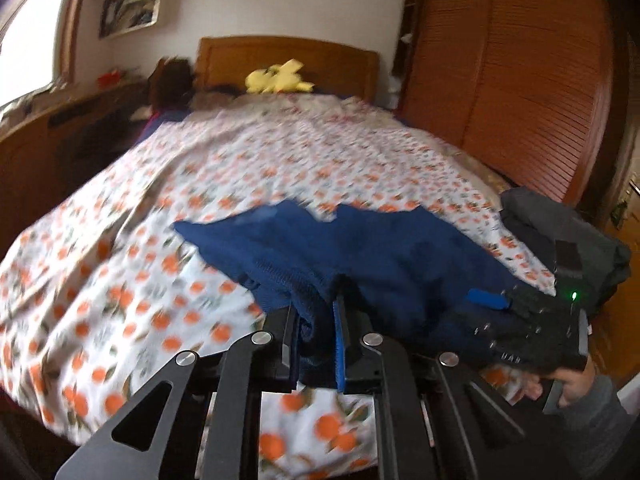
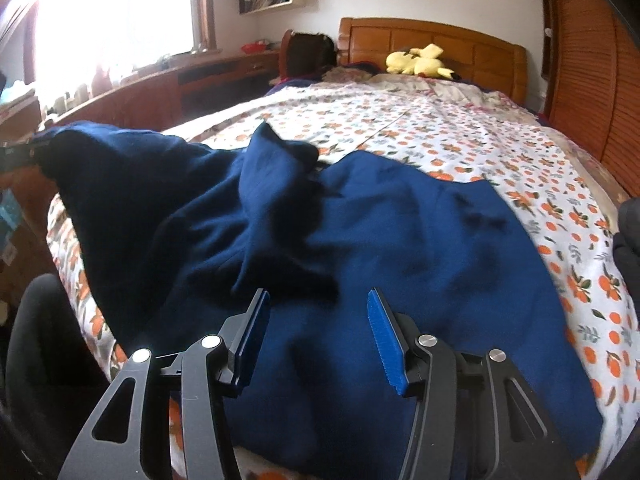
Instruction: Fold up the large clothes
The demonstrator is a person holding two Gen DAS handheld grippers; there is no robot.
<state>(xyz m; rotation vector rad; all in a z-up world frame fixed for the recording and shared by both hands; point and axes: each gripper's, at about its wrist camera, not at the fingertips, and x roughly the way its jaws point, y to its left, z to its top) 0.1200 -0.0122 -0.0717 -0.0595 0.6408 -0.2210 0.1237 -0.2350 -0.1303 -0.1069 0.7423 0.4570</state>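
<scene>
A large navy blue garment [image 2: 400,248] lies rumpled across the near end of the bed. My left gripper [image 1: 316,316] is shut on a ribbed edge of this navy garment [image 1: 360,248], and the cloth is bunched between its fingers and lifted off the bed. In the right wrist view that lifted edge rises to the far left, where the left gripper [image 2: 16,156] is partly seen. My right gripper [image 2: 318,296] stands open just over the garment's near middle, with nothing pinched between its blue pads [image 2: 384,336]. A hand [image 1: 568,388] holds the right gripper [image 1: 540,320].
The bed [image 1: 120,240] has a white cover with an orange-fruit print. A dark grey pile of clothes [image 1: 560,232] sits at its right edge. A yellow plush toy [image 2: 420,62] lies by the wooden headboard [image 2: 440,36]. A slatted wooden wardrobe [image 1: 500,80] stands to the right, a low wooden unit [image 2: 160,88] to the left.
</scene>
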